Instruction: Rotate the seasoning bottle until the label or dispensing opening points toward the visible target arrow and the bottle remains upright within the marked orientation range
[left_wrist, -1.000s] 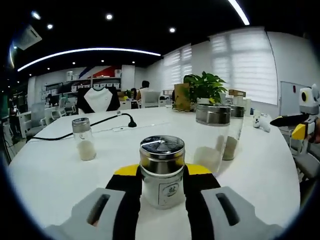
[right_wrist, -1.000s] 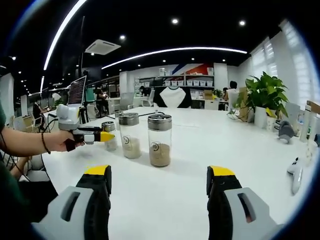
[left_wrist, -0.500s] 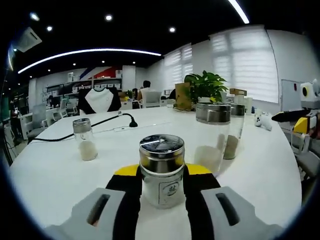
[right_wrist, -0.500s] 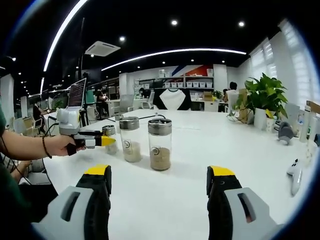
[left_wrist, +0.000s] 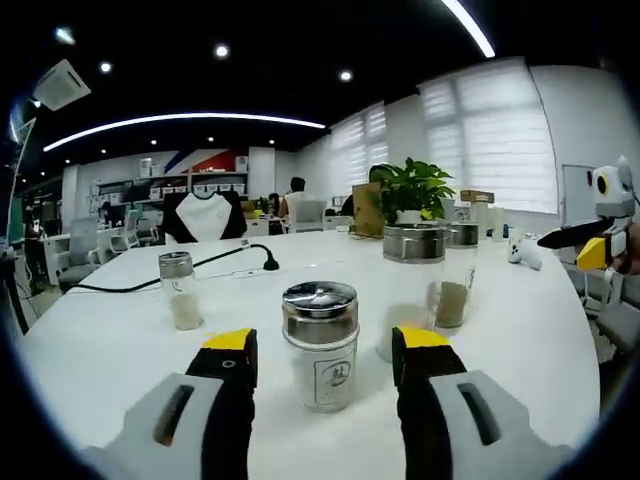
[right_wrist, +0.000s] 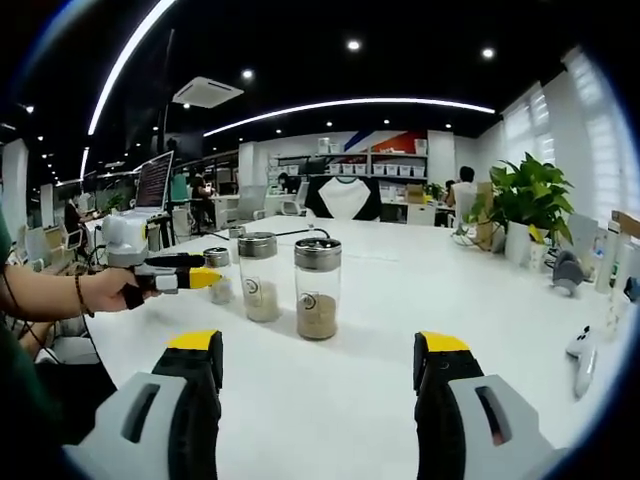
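The seasoning bottle (left_wrist: 320, 345) stands upright on the white table (left_wrist: 110, 330), between the parted jaws of the left gripper (left_wrist: 325, 350), unheld. Right gripper (right_wrist: 318, 362) is likewise released, well apart from the bottle. Judged: glass wall, smooth, breakable, light; best taken mid-body below the metal cap (left_wrist: 320, 311).

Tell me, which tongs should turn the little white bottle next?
The left tongs, probably. They are open with the white bottle standing upright right between them, label facing the camera. The right tongs are open too, but over bare table, away from that bottle.
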